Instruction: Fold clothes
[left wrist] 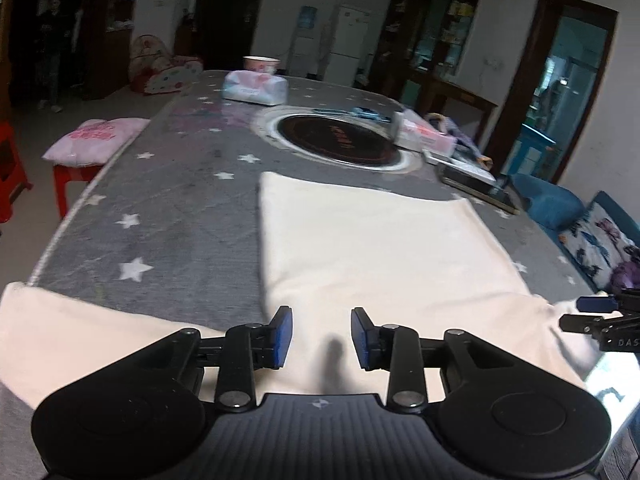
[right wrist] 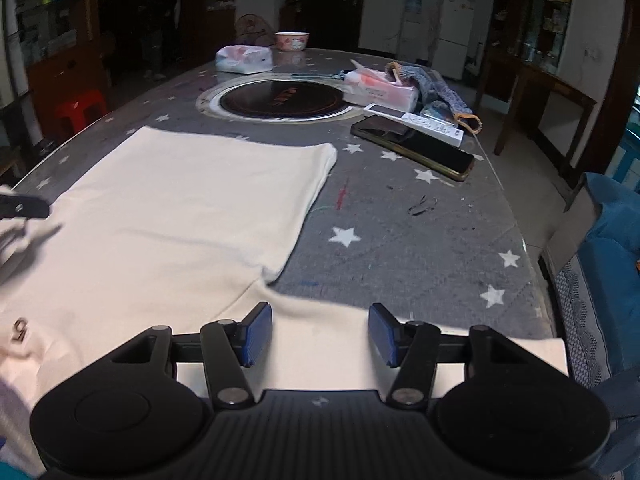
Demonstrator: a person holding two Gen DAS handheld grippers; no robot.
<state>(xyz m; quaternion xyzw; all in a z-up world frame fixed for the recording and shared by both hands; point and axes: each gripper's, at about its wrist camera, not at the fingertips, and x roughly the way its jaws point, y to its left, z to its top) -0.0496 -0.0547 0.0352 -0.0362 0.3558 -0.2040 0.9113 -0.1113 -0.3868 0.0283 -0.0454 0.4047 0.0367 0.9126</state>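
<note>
Apparently free grey tablecloth (right wrist: 420,248) right of cream garment's (right wrist: 192,208) folded edge.

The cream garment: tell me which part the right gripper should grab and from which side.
Probably the short sleeve sticking out sideways past the cream garment, just ahead of the right gripper. It lies flat on the star-patterned tablecloth with its outer edge free, so come from the near edge, open jaws straddling that hem.
</note>
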